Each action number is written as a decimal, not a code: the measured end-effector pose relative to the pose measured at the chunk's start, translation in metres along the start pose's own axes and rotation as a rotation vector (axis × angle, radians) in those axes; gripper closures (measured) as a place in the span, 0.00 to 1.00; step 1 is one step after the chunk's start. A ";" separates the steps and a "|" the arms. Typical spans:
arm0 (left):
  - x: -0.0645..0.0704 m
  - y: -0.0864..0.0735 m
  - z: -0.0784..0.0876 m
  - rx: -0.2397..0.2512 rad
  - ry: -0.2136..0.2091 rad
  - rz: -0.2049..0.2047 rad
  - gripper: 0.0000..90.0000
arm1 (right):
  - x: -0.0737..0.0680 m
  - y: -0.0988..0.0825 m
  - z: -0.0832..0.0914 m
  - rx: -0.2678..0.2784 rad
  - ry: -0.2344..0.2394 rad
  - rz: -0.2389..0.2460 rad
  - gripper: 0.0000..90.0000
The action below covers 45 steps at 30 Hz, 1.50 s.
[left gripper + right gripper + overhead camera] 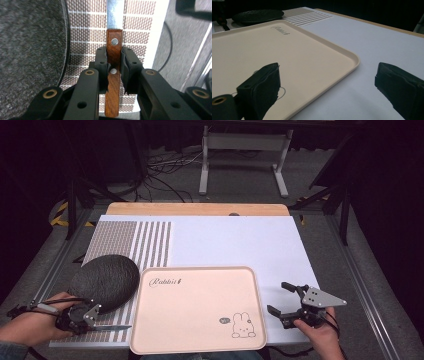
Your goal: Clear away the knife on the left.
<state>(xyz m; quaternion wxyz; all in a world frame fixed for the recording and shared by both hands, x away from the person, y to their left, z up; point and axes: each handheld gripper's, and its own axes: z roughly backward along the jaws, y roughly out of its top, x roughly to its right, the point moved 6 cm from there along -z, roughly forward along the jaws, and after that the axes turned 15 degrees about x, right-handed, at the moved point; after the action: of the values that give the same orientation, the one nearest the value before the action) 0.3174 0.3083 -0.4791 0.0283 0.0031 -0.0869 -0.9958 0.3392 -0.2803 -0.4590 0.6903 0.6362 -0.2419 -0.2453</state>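
At the near left corner of the table, the left hand (30, 325) lies low with its forearm coming in from the bottom edge, and the left gripper (95, 316) points toward the middle of the table. Its jaws are closed on the riveted brown wooden handle of a steel-bladed knife (114, 72); the blade (111, 327) lies level over the brown-patterned strip of the white mat (235, 240), its tip close to the left rim of the pale pink rectangular plastic tray with a rabbit drawing (197, 307). The dark grey oval speckled plate (106, 281) sits just behind this gripper, beside the tray.

At the near right, the right hand (320, 330) holds the right gripper (281, 299) tilted toward the tray, jaws spread wide with nothing between them, hovering just off the tray's right rim.

The left gripper view gives what the high view cannot: both pads pressing the handle's sides between its two metal rivets, the blade running up and away, and the plate's rim close at the left. The right gripper view looks low across the tray's corner (352, 58), with one open jaw over the tray and the other over the mat.
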 end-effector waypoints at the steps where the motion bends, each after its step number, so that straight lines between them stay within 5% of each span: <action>1: -0.001 0.000 0.004 0.001 0.002 -0.006 0.86 | 0.000 0.000 0.000 -0.001 -0.001 0.000 0.08; 7: -0.001 0.000 0.024 0.028 0.045 0.026 0.86 | 0.000 -0.001 -0.001 -0.001 -0.001 -0.001 0.08; 15: -0.001 0.009 0.044 0.136 0.072 0.108 0.86 | 0.000 -0.001 0.000 0.001 -0.001 -0.004 0.08; 22: -0.004 0.031 0.061 0.262 0.057 0.260 0.86 | 0.002 -0.001 0.001 -0.003 -0.015 -0.005 0.08; 24: -0.004 0.037 0.064 0.292 0.024 0.307 0.86 | 0.003 -0.001 0.002 -0.007 -0.021 -0.005 0.07; 26: -0.005 0.043 0.066 0.314 -0.012 0.388 0.86 | 0.003 -0.001 0.002 -0.005 -0.025 -0.012 0.07; 28: -0.007 0.048 0.066 0.316 0.002 0.470 0.86 | 0.004 -0.002 0.002 -0.008 -0.028 -0.016 0.07; 30: -0.009 0.055 0.066 0.331 0.016 0.510 0.86 | 0.005 -0.002 0.003 -0.008 -0.033 -0.021 0.07; 37: -0.012 0.073 0.065 0.383 0.040 0.558 0.86 | 0.005 -0.002 0.003 -0.010 -0.037 -0.023 0.08; 42: -0.010 0.090 0.064 0.432 0.055 0.654 0.86 | 0.006 -0.002 0.005 -0.019 -0.047 -0.022 0.08; 45: -0.010 0.099 0.063 0.457 0.062 0.671 0.86 | 0.007 -0.003 0.005 -0.027 -0.050 -0.022 0.08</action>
<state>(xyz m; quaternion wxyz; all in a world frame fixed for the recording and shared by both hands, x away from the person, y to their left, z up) 0.3321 0.2227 -0.3995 0.3529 0.0108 -0.3011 -0.8858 0.3411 -0.2892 -0.4620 0.6899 0.6230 -0.2489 -0.2718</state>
